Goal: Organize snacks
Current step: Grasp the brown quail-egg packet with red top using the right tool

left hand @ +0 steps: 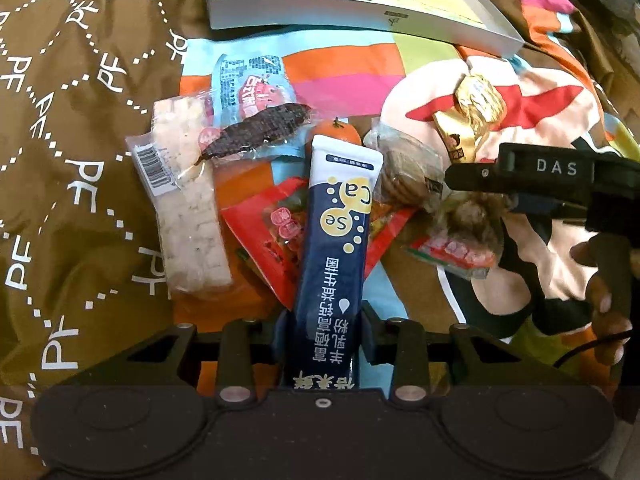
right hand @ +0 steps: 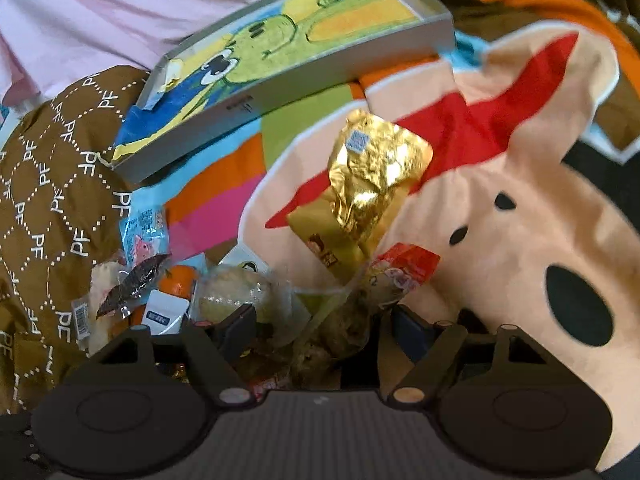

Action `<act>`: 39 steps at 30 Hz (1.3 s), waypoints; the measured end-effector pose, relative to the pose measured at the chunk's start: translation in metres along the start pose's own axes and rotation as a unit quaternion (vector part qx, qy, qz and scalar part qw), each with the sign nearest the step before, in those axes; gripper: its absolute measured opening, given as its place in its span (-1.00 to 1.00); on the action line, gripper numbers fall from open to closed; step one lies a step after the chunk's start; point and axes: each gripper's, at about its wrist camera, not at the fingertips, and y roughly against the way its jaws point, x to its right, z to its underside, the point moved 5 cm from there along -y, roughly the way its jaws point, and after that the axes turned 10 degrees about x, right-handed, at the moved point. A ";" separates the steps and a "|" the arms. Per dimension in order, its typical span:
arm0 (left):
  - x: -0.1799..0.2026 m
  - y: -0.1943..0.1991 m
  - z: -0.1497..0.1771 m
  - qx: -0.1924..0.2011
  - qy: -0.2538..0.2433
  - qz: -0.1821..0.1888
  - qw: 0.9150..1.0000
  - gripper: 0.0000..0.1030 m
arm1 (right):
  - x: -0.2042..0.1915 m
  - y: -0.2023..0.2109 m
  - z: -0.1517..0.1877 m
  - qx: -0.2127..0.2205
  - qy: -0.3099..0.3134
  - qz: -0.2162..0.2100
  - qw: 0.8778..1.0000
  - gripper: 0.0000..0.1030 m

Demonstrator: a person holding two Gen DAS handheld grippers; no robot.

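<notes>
While the left hand-held gripper (left hand: pixel 323 340) clamps it, the blue sachet (left hand: pixel 338 236) points lengthwise away.

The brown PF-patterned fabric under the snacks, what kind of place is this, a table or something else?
Probably a bed at home, not a table. The brown PF-patterned fabric is soft and creased like a quilt, a cartoon-print blanket lies over it, and pink bedding sits behind the shallow box.
</notes>
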 end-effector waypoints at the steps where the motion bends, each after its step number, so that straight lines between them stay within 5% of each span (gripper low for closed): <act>1: 0.000 0.000 0.000 0.001 0.004 0.000 1.000 -0.27 | 0.001 -0.001 0.000 0.001 -0.005 -0.001 1.000 0.52; 9: -0.001 0.003 -0.001 0.008 0.030 0.004 1.000 -0.27 | 0.011 -0.001 0.002 -0.013 -0.042 -0.004 0.999 0.39; 19: 0.007 0.005 -0.001 0.018 0.027 0.024 0.999 -0.29 | 0.005 0.004 0.015 -0.039 -0.043 -0.017 0.998 0.47; 21: 0.006 0.004 -0.003 0.020 0.037 0.026 0.999 -0.29 | 0.006 0.004 0.014 -0.031 -0.057 -0.029 0.997 0.37; 23: 0.008 0.002 -0.004 0.024 0.042 0.026 0.999 -0.29 | 0.008 0.005 0.012 -0.020 -0.057 -0.022 0.998 -0.09; 25: 0.009 0.003 -0.004 0.027 0.041 0.025 0.998 -0.29 | 0.012 0.006 0.012 -0.013 -0.065 -0.017 0.998 -0.21; 31: 0.014 0.009 -0.004 0.033 0.042 0.040 0.998 -0.33 | 0.023 0.005 0.011 -0.013 -0.112 -0.045 0.993 -0.26; 36: 0.014 0.005 -0.003 0.032 0.038 0.037 0.998 -0.33 | 0.022 -0.009 0.010 -0.023 -0.114 -0.065 0.991 0.06; 39: 0.014 0.004 -0.003 0.033 0.038 0.037 0.998 -0.33 | 0.018 -0.008 0.010 -0.020 -0.098 -0.059 0.993 -0.20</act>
